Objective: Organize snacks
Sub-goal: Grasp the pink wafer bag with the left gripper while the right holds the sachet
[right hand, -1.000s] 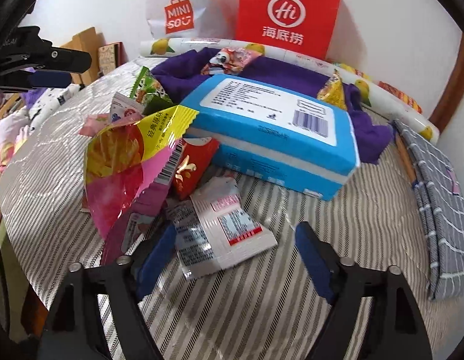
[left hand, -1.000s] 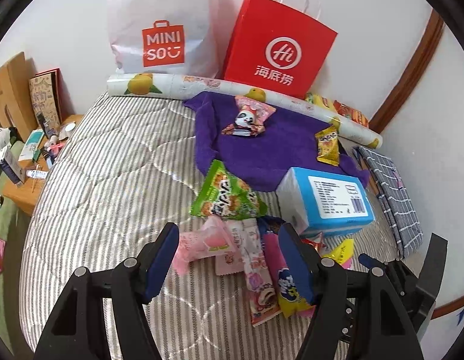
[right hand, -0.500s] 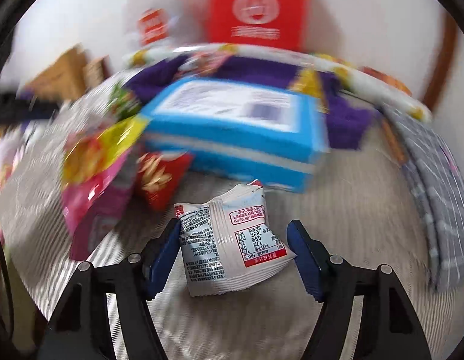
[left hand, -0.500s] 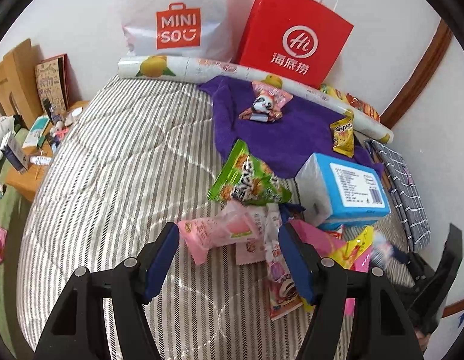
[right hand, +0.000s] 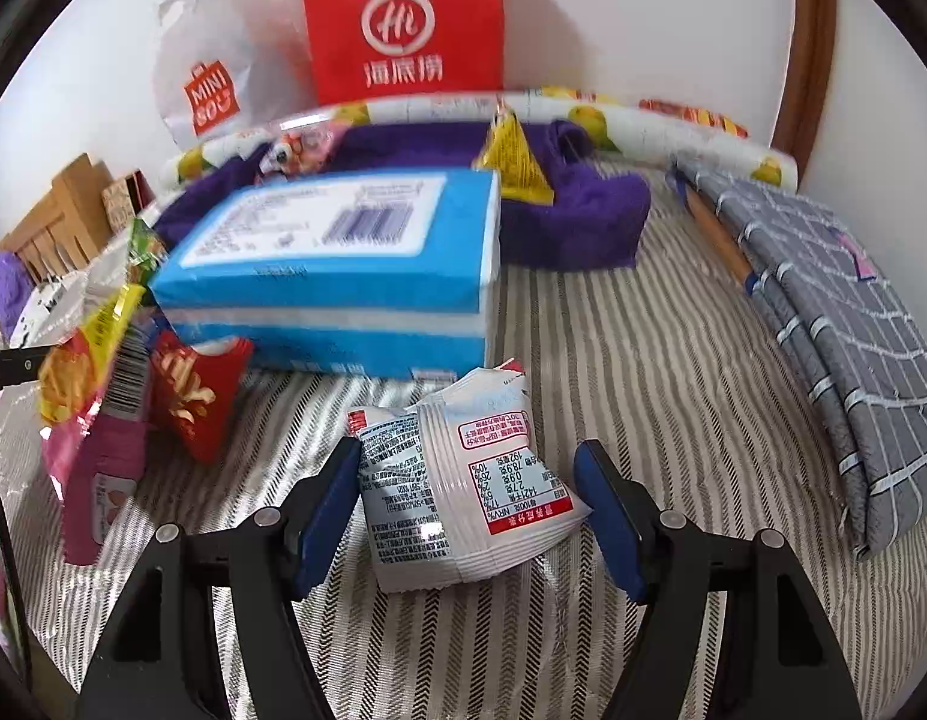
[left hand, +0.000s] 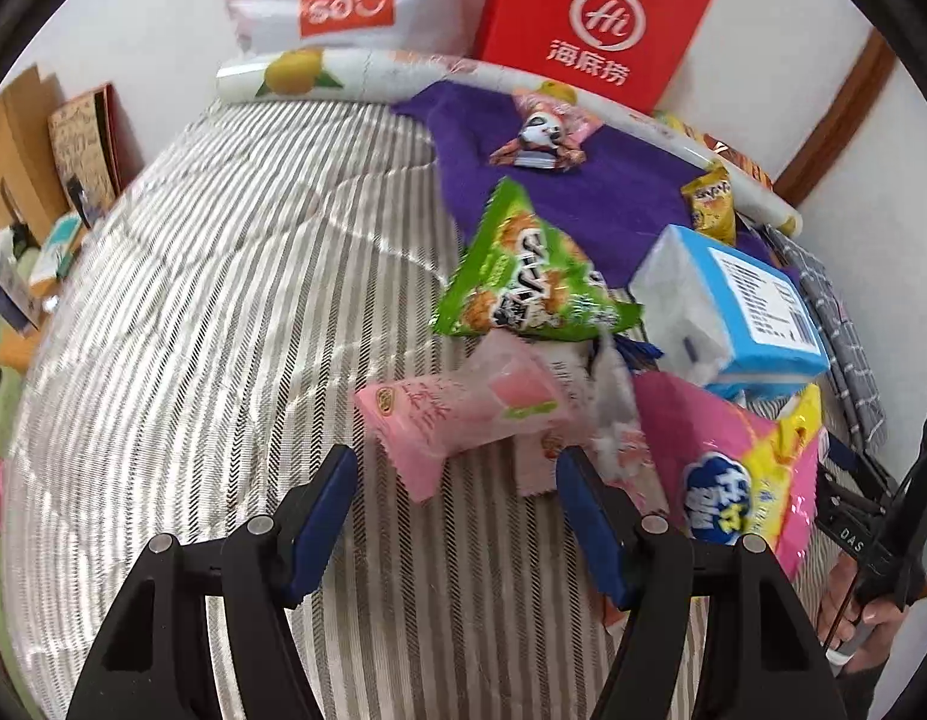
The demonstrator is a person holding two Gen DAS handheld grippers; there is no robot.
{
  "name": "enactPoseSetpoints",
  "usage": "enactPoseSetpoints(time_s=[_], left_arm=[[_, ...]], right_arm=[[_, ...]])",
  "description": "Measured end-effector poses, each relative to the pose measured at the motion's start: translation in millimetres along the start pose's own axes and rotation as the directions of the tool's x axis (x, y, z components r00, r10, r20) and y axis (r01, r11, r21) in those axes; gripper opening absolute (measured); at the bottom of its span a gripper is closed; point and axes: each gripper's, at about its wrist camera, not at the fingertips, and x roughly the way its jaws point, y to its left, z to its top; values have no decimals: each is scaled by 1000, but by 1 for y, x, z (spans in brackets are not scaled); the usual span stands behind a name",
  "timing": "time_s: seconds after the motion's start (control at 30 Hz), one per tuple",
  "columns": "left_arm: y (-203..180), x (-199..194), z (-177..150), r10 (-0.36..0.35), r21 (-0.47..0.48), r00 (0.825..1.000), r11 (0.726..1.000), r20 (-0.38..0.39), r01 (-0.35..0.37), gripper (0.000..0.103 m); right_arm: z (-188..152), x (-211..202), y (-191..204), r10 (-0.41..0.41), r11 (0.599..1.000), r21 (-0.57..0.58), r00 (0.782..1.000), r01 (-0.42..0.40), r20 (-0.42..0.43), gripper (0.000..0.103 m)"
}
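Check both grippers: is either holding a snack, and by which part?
Right gripper has closed onto the white snack packet, pads on its side edges. Left gripper holds nothing, open over the pink packet.

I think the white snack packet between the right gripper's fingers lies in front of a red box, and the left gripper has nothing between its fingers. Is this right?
Not fully. The box behind the white snack packet is blue and white, not red, as the right wrist view shows. The rest holds: the packet sits between the right gripper fingers, and the left gripper has only striped bedding between its fingers.
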Motion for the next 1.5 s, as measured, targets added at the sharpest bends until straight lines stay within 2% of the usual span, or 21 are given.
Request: enactPoseSetpoints(time_s=[0.07,0.13,0.3,0.5,0.53,0.57,0.6,0.77,1.1,1.27,1.43,1.5], left_arm=[[3,3,2,-15,-8,1000,1000,13,16,67],[1,5,7,-6,15,999,1000,39,6,67],[-10,16,19,14,94,999,995,46,-18,67],[-14,22,29,-1,106,998,994,56,-5,67],[-14,22,29,-4,107,998,994,58,-2,64],[-13,20,29,-11,108,998,994,63,4,53],[-12,18,28,-23,102,998,995,65,16,51],[-6,4,19,-81,78,994,994,70,76,46],[-14,-44,-3,-100,80,986,993,132,90,46],[-24,-54,-12,-107,78,985,992,136,97,46],[-36,-63,-21,-132,81,982,989,133,122,46],[-41,-65,-23,-136,84,982,989,132,126,46]], right_arm=[[1,0,-1,6,1000,4,1000,-6,3,71],[0,0,-2,13,1000,13,1000,-13,0,71],[-1,1,-1,9,1000,4,1000,-9,-1,71],[0,1,-3,25,1000,16,1000,-25,-4,72],[0,1,-3,25,1000,15,1000,-25,-4,72],[0,1,-3,24,1000,14,1000,-24,-4,72],[0,1,-3,23,1000,14,1000,-23,-5,72],[0,2,-3,27,1000,13,1000,-27,-4,72],[-2,-2,-2,20,1000,16,1000,-20,11,71],[-6,-7,-5,7,999,37,1000,-8,12,71],[-16,-19,-9,51,995,82,998,-53,21,71],[-20,-24,-8,37,996,78,999,-38,19,71]])
